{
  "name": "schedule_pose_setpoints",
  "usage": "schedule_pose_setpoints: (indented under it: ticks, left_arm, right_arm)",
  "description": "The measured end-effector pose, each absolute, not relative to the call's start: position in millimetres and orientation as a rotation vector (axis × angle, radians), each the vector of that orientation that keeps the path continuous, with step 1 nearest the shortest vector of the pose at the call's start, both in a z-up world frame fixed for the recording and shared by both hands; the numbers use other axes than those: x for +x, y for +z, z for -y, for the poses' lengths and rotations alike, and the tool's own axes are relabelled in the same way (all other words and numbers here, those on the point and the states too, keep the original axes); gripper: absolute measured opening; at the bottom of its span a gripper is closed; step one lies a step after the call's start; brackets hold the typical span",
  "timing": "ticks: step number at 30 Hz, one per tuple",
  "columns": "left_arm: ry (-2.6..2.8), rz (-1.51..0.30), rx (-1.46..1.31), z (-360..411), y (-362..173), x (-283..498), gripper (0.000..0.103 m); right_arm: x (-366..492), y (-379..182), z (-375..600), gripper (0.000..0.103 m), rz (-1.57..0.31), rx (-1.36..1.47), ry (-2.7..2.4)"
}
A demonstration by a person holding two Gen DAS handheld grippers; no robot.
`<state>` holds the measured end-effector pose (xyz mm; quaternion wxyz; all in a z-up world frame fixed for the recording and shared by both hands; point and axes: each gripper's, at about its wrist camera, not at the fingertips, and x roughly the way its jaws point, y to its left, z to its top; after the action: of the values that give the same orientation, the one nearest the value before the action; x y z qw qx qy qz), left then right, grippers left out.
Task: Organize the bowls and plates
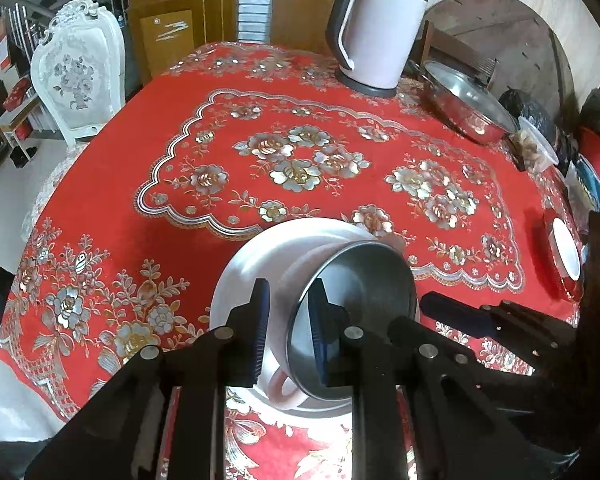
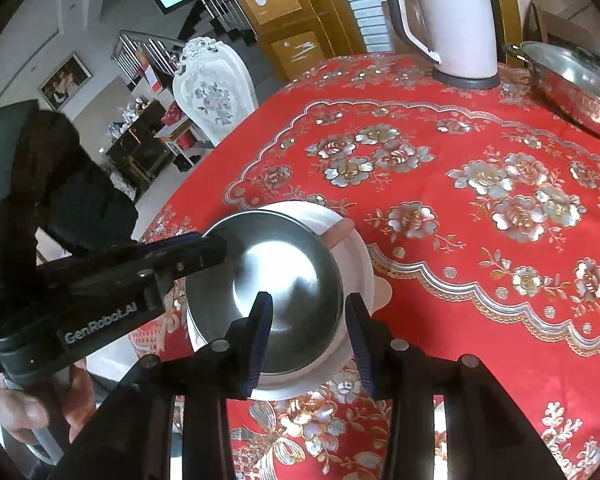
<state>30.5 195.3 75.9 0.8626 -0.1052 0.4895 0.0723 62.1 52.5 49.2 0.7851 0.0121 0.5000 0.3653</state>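
Left gripper (image 1: 288,328) pinching the steel bowl (image 2: 266,280) rim, bowl tilted between its jaws over the white dish (image 1: 252,264); right gripper (image 2: 308,340) spread, straddling the near rim. Could slip: thin rim, slick metal, shallow bite

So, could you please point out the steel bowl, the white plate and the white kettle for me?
round steel bowl (image 2: 276,268): right wrist view, inner bottom.
round white plate (image 1: 252,264): left wrist view, bare left rim.
tall white kettle (image 1: 384,40): left wrist view, body side.
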Motion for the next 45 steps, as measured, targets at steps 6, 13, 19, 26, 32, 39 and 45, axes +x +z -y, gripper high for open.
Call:
schedule_pose_setpoints:
  ticks: [6, 13, 19, 26, 32, 39, 45]
  left_arm:
    - [0.139, -0.976, -0.263, -200, 83, 24, 0.017]
    - [0.165, -0.875, -0.297, -216, 106, 15, 0.046]
    - [0.201, -0.895, -0.307, -236, 93, 6, 0.051]
    - [0.233, -0.966, -0.355, -257, 59, 6, 0.051]
    - [0.192, -0.988, -0.387, -265, 47, 8, 0.051]
    - [0.114, -1.035, -0.399, -260, 40, 17, 0.051]
    - [0.117, -1.076, -0.419, -263, 26, 28, 0.051]
  right_arm:
    - [63, 43, -57, 0.042, -1.094, 0.047, 0.800]
    - [61, 54, -50, 0.045, -1.059, 0.077, 0.807]
    - [59, 57, -27, 0.050, -1.050, 0.109, 0.793]
    - [65, 37, -12, 0.052, -1.125, 0.186, 0.804]
    - [67, 23, -16, 0.052, -1.163, 0.212, 0.810]
    - [71, 8, -26, 0.052, -1.200, 0.225, 0.812]
    - [73, 0, -33, 0.051, -1.201, 0.219, 0.810]
